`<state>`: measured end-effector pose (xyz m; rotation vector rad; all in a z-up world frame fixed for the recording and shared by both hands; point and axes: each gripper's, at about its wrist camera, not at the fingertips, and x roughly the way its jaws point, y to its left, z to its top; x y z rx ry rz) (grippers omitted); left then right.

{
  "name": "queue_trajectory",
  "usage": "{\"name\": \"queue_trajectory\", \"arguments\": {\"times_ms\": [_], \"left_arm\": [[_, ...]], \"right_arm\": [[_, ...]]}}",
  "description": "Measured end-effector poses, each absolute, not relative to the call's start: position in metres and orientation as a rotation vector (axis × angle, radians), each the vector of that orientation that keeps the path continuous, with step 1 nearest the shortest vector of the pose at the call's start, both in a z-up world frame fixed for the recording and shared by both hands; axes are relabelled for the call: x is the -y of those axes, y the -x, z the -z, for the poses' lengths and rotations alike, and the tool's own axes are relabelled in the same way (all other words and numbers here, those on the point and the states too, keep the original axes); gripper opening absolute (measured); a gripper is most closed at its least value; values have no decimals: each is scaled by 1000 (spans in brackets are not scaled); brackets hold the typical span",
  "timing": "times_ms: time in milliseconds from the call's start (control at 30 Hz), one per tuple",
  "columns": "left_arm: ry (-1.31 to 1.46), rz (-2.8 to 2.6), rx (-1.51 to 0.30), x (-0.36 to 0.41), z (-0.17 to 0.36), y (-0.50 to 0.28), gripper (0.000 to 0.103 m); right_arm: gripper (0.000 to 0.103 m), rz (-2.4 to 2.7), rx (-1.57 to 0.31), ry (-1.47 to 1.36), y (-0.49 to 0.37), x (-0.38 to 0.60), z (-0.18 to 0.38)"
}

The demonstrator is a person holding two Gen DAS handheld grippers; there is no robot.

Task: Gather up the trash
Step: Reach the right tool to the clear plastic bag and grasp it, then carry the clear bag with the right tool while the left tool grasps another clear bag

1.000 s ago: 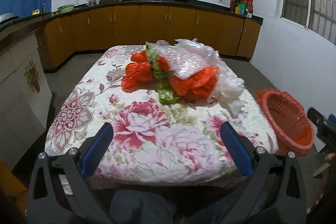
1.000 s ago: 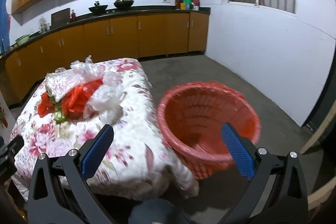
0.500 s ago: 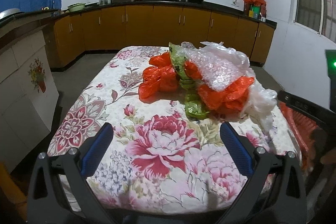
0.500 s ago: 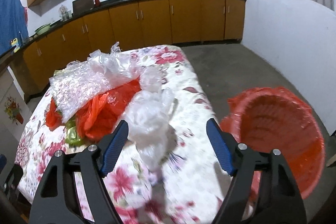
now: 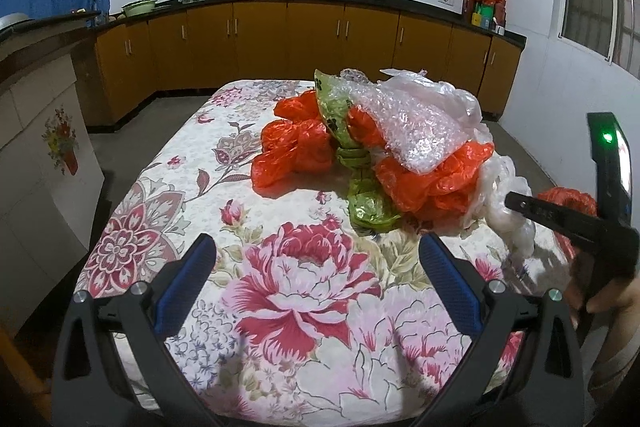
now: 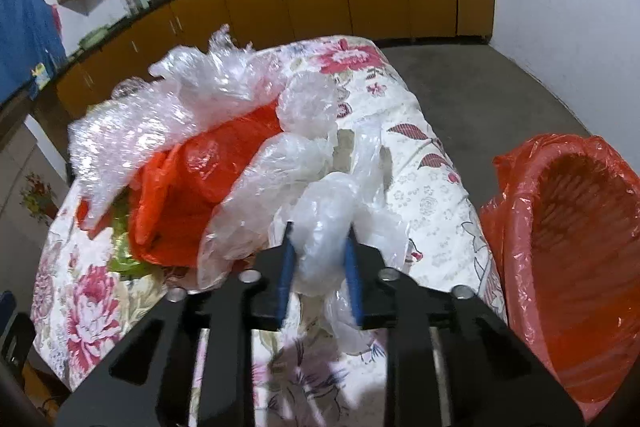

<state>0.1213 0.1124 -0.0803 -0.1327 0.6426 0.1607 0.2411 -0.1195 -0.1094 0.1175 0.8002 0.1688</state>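
My right gripper [image 6: 319, 247] pinched a clear plastic bag [image 6: 320, 227] at the trash pile's [image 5: 376, 143] near edge on the floral tablecloth [image 5: 280, 291], apparently still touching it. My left gripper [image 5: 316, 287] hovered spread wide, holding nothing; the red basket [image 6: 568, 251] stood just beside the table.

No legible text, label, brand or number is found in either view. The green plastic bag [image 5: 334, 107], lying on the table ahead of the left tongs, carries black printed marks, too small and crumpled to read. The arm of the right tongs [image 5: 554, 217], seen to the right of the left tongs, bears faint pale markings, which are also unreadable.
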Motion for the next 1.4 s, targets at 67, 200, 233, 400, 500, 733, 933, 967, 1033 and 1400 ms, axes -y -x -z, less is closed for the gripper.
{"name": "queue_trajectory", "arguments": {"times_ms": [67, 200, 233, 400, 500, 733, 933, 967, 1033, 1400], "left_arm": [[141, -152, -640, -112, 79, -123, 97], [147, -121, -629, -106, 74, -129, 93], [148, -112, -626, -104, 72, -131, 90], [153, -63, -611, -92, 59, -150, 83], [148, -30, -580, -82, 40, -171, 83], [110, -9, -554, -45, 5, -252, 83], [88, -35, -715, -13, 28, -322, 80], [86, -34, -734, -9, 33, -326, 76], [62, -44, -763, -3, 44, -332, 67], [91, 61, -720, -18, 51, -305, 16]], "right_arm": [[18, -176, -774, -122, -230, 125, 103], [16, -177, -736, -120, -214, 135, 90], [16, -176, -726, -118, -208, 137, 86], [16, -163, -702, -105, -196, 148, 77], [16, -149, -688, -105, -193, 158, 73], [16, -110, -680, -123, -191, 180, 70], [16, -103, -703, -135, -198, 190, 81], [16, -102, -707, -137, -199, 191, 83], [16, -100, -714, -144, -201, 194, 86], [16, -79, -705, -197, -192, 212, 84]]}}
